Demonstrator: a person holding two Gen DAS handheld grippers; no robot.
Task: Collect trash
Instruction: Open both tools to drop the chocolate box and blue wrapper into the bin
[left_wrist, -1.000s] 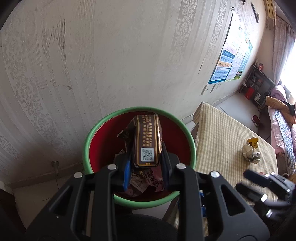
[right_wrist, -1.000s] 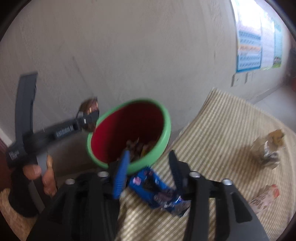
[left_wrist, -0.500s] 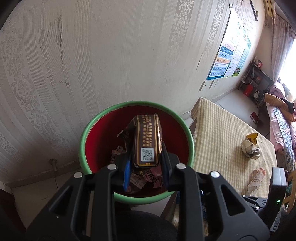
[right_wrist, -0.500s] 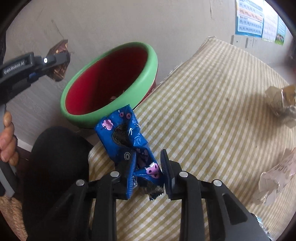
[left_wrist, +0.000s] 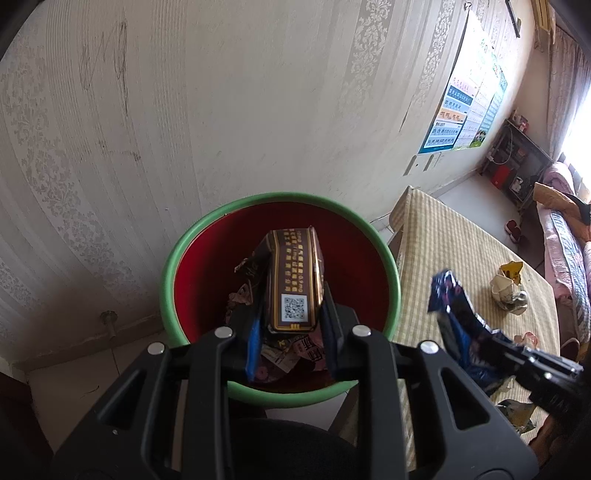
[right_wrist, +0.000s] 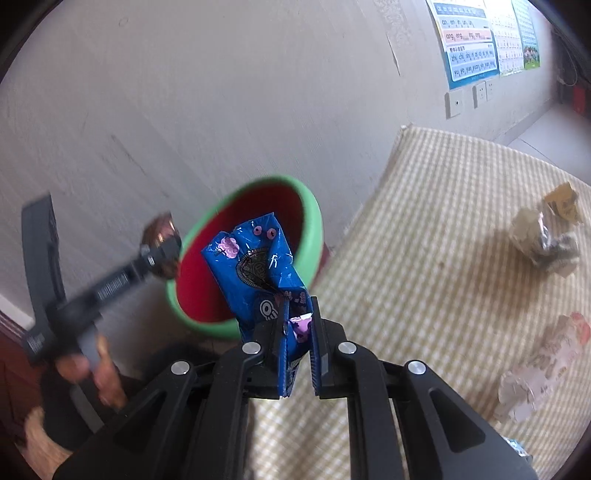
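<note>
While grippers clamp two wrappers.

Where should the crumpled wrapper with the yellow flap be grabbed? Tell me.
Probably the wrapper by its crumpled pale body, from above: it lies bunched on the table, so the folds give the jaws bulk. The yellow flap looks thin and could tear.

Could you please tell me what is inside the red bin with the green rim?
Inside the bin lie crumpled wrappers and paper scraps. The brown box, held above by the left claw, covers much of the bottom, so what lies beneath cannot be seen.
</note>
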